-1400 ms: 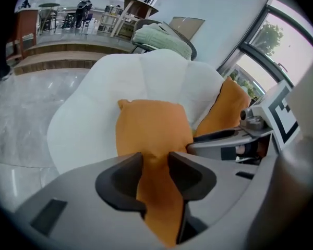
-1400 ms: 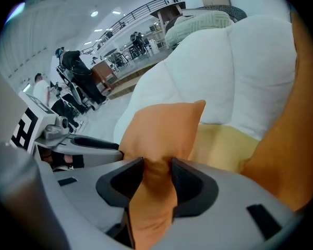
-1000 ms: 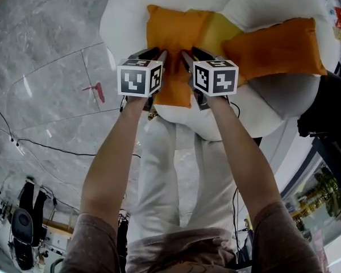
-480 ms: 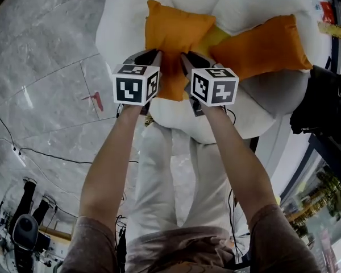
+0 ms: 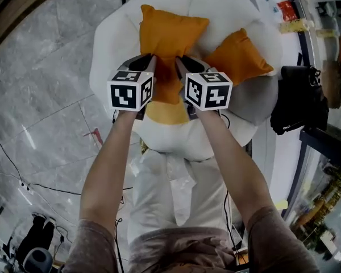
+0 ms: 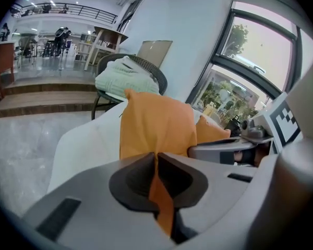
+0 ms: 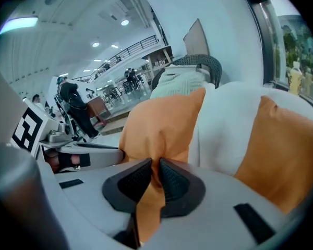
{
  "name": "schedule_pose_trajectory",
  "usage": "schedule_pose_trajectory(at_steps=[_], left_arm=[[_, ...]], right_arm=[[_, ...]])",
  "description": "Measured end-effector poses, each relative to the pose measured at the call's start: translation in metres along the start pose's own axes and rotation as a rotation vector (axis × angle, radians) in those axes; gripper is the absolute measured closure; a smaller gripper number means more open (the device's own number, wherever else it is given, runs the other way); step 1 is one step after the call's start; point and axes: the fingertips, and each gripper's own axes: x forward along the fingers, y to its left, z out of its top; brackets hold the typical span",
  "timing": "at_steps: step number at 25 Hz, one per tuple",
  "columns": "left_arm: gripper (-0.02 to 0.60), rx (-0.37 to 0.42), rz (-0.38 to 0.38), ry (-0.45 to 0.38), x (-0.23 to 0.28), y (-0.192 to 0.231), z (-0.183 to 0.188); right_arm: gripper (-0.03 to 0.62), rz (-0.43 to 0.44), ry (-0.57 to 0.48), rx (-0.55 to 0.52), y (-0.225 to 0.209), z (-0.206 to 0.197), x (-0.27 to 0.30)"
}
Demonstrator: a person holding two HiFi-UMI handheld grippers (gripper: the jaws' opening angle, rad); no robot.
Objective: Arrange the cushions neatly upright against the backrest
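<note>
An orange cushion (image 5: 169,34) is raised above the seat of a white round armchair (image 5: 115,38). Both grippers pinch its near edge. The jaws of my left gripper (image 5: 148,61) have just been closing and are now shut on that edge, with fabric pressed between the pads (image 6: 155,160). The jaws of my right gripper (image 5: 180,61) have closed the same way on the edge beside it (image 7: 155,166). A second orange cushion (image 5: 238,56) leans at the chair's right, also in the right gripper view (image 7: 284,150). A yellowish cushion part (image 5: 163,112) shows under the grippers.
A black bag (image 5: 295,95) sits right of the chair, by a glass front (image 5: 329,33). Grey marble floor (image 5: 40,101) with cables lies to the left. Another chair with a pale green cushion (image 6: 126,74) stands behind. The person's white trousers (image 5: 165,192) touch the seat front.
Both grippers have risen and moved toward the backrest with the orange cushion, lifting its near edge off the seat. The yellow cushion, earlier between the orange ones, now shows below the grippers.
</note>
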Motion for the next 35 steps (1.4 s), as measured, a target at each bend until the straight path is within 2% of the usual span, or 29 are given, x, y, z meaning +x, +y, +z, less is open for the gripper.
schedule_pose_trajectory(at_steps=[4, 10, 17, 21, 27, 35], left_arm=[[0.557, 0.045, -0.022, -0.037, 0.004, -0.016, 0.032], [0.557, 0.09, -0.034, -0.059, 0.021, -0.016, 0.048], [0.557, 0.08, -0.003, -0.066, 0.066, 0.0, 0.033], [0.557, 0.108, 0.018, -0.059, 0.091, 0.007, 0.02], [0.553, 0.098, 0.01, -0.078, 0.108, 0.004, 0.018], [0.506, 0.095, 0.066, -0.056, 0.097, -0.001, 0.019]], right_arm=[[0.533, -0.032, -0.065, -0.024, -0.013, 0.031, -0.013], [0.533, -0.044, -0.119, -0.016, -0.029, 0.045, -0.006], [0.533, -0.023, -0.159, -0.033, -0.059, 0.029, 0.029], [0.533, -0.031, -0.162, -0.058, -0.079, 0.016, 0.051], [0.531, -0.012, -0.201, -0.041, -0.094, 0.013, 0.061], [0.497, -0.048, -0.113, -0.063, -0.091, 0.012, 0.045]])
